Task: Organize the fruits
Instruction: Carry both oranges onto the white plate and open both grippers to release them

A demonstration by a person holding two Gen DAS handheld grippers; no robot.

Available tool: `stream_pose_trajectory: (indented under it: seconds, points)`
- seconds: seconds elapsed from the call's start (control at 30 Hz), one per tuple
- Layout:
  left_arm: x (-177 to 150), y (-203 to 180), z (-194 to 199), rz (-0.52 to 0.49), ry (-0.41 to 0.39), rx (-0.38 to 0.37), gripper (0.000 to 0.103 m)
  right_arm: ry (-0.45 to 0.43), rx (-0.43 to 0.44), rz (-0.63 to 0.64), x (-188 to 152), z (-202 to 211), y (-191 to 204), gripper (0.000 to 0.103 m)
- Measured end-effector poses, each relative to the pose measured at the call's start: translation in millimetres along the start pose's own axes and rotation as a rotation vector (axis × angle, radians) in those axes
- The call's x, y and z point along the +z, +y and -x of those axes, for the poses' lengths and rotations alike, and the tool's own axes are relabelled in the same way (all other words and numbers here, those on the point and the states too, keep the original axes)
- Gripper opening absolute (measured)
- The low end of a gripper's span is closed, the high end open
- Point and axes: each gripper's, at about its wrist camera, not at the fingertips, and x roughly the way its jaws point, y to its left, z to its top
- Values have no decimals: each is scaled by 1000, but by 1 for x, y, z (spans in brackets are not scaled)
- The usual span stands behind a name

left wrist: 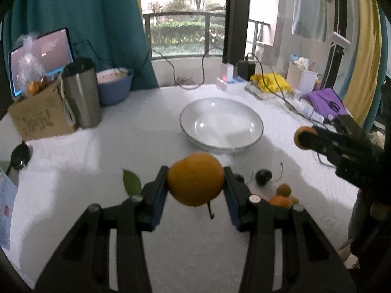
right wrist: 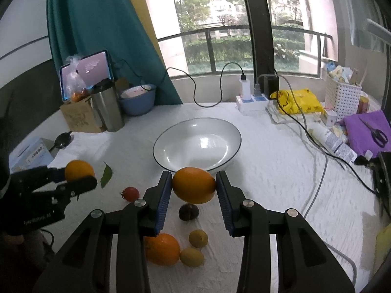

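My left gripper (left wrist: 195,183) is shut on an orange (left wrist: 195,179) and holds it above the white tablecloth, in front of the empty white bowl (left wrist: 221,123). My right gripper (right wrist: 193,189) is shut on another orange (right wrist: 193,185), just short of the bowl (right wrist: 197,144). The right gripper also shows in the left wrist view (left wrist: 303,139), the left one in the right wrist view (right wrist: 80,175). On the cloth lie a third orange (right wrist: 162,249), two small yellow fruits (right wrist: 198,238) (right wrist: 192,256), a dark fruit (right wrist: 188,212) and a cherry tomato (right wrist: 130,193).
A green leaf (right wrist: 106,174) lies left of the bowl. At the back left stand a cardboard box (right wrist: 81,116), a steel tumbler (right wrist: 107,108), a blue bowl (right wrist: 138,100) and a tablet. A power strip (right wrist: 253,101), cables, a yellow bag, a white basket and purple cloth with scissors (right wrist: 377,134) crowd the right.
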Motion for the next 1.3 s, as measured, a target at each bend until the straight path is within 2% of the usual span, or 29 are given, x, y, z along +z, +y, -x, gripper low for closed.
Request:
stream_pose_trajectory:
  seconds: [0.27,0.63,0.97,1.3]
  points:
    - [36,3,-16,-18,-73,-9,45,-31,-20,3,15,-2,-3,40]
    - [73,3,-60,-12,-107,-33,45,-31,-52,25,41,-33,-11,40]
    - [97,7,-107,11,-92,-57,45,-10,-69,39,64,-77,-22,40]
    - [108,11,-162,43,-12,-95,45,47,-45,48,78,-132,-32,40]
